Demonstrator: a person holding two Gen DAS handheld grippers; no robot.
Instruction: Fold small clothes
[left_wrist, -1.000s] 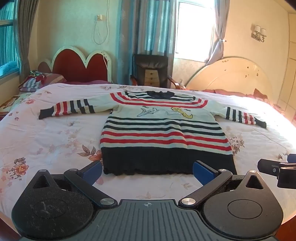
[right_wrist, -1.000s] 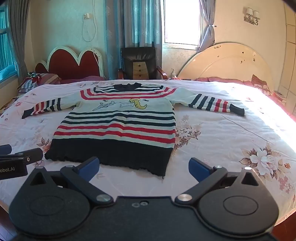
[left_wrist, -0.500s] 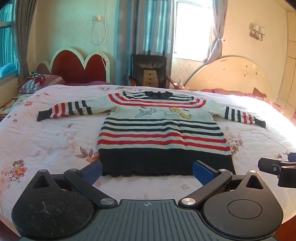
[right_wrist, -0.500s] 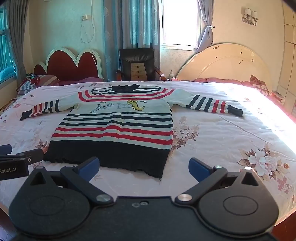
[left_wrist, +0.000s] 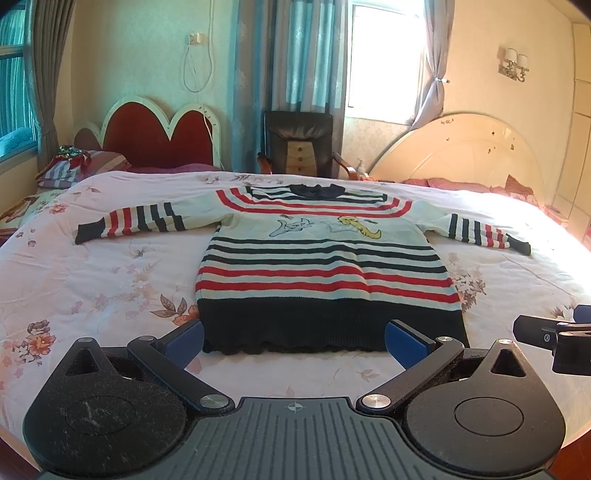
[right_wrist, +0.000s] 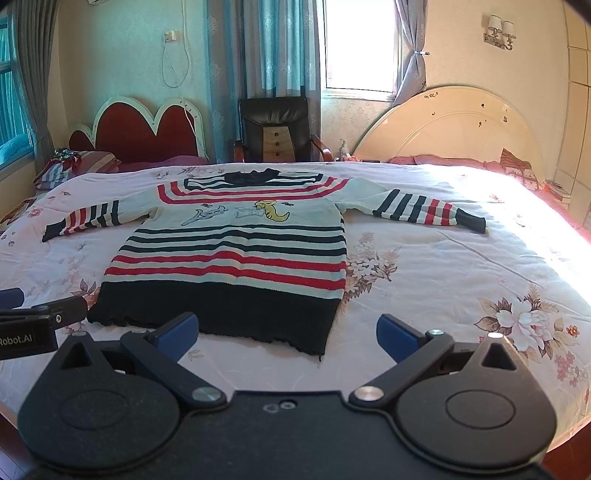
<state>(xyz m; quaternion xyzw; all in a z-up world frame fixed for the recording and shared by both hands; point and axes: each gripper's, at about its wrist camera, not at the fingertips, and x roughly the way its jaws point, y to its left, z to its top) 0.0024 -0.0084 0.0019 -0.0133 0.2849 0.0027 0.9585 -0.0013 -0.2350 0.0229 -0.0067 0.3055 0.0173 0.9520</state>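
From the left wrist we see our left gripper (left_wrist: 294, 336) wide open and empty before the dark hem of the sweater (left_wrist: 325, 266) lying flat on the bed (left_wrist: 92, 280), while from the right wrist our right gripper (right_wrist: 287, 332), equally open and empty, faces the hem's right corner, so we should pinch both corners evenly.

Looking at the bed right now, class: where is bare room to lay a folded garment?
The widest free patch of quilt lies right of the sweater, below its right sleeve. A second lies left of the body, below the left sleeve. The near strip by the hem is narrow, with the left gripper and right gripper over it.
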